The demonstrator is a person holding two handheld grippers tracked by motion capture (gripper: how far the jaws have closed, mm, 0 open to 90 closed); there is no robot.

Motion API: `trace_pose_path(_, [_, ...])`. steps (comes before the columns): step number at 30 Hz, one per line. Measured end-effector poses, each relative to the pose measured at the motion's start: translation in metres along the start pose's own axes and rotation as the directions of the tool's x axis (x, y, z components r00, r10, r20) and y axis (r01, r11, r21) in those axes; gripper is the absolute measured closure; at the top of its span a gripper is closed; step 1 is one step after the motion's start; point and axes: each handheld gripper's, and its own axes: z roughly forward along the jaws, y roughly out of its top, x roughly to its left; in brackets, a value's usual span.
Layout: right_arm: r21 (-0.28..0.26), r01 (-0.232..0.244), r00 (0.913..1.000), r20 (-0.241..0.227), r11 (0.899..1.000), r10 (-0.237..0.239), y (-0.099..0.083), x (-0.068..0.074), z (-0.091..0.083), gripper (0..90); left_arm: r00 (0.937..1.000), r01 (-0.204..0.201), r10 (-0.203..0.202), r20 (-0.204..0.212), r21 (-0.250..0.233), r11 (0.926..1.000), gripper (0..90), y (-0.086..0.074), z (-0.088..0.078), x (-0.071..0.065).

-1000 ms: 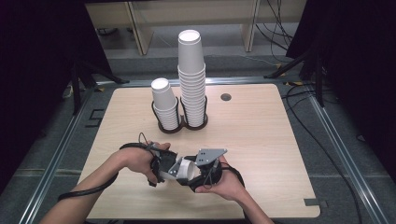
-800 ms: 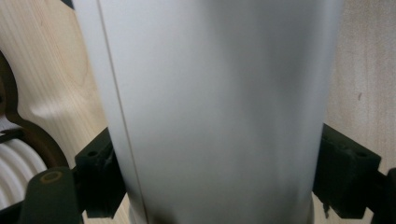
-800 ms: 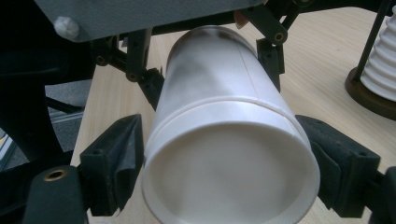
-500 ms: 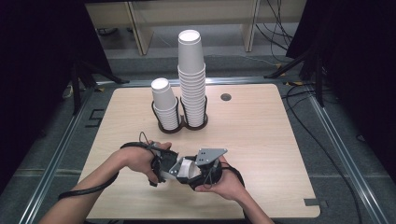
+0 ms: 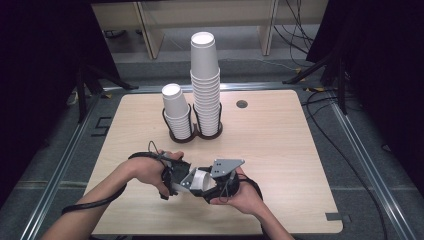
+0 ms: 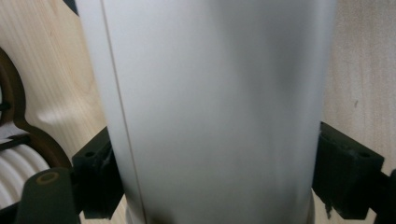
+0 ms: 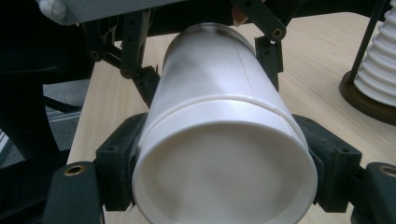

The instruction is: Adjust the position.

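Cup (image 5: 200, 179) lies clamped between both, left hand-held gripper (image 5: 175, 176) and right hand-held gripper (image 5: 216, 185), above the table (image 5: 280, 150).

A white paper cup (image 6: 215, 112) fills the frame's middle, clamped between the left gripper (image 6: 215, 177)'s black jaws at lower left and right.

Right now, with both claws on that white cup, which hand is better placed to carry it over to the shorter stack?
Probably the left. The left claw and right claw both clamp the white cup, but the shorter stack stands on the left hand's side of the holder, so it reaches without crossing.
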Motion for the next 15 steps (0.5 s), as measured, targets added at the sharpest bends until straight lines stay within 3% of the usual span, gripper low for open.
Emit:
trace_pose_path(3, [-0.010,0.054,0.9984,0.016,0.998,-0.054,0.0006,-0.0020,-0.0012,26.8,1.0000,-0.005,0.005,-0.005,-0.019,0.9998,15.4,-0.0011,-0.0005,0.0003])
trace_pose_path(10, [-0.004,0.069,0.9976,0.013,0.998,-0.068,-0.0006,-0.0012,-0.0036,26.9,0.9997,-0.011,0.010,-0.024,-0.068,0.9977,12.9,-0.0047,0.0013,-0.0026])
trace_pose_path(15, [-0.005,0.070,0.9975,0.009,0.998,-0.070,-0.0014,-0.0002,-0.0047,26.9,0.9985,0.014,-0.019,-0.051,-0.097,0.9952,6.0,-0.0070,0.0018,-0.0049])
